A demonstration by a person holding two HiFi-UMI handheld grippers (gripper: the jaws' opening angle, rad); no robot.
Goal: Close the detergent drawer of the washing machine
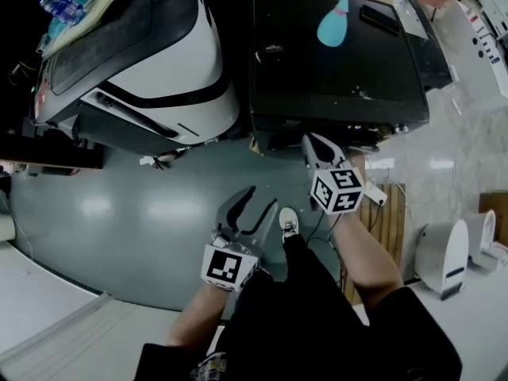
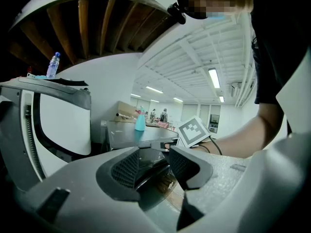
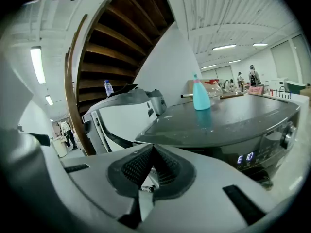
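Bright ceiling strips, glossy floor glare, fisheye-bent edges.

Bottle [image 1: 333, 22] on washing machine [image 1: 317, 82], second machine [image 1: 159, 62] to its left

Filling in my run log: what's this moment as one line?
left gripper: open, empty | right gripper: shut, empty, at washing machine front edge | teal bottle: on machine top

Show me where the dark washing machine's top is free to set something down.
The washing machine top is bare but for small specks across its middle and front, from the left edge to the right. Only the rear is taken: the teal bottle and, to its right, a flat black object.
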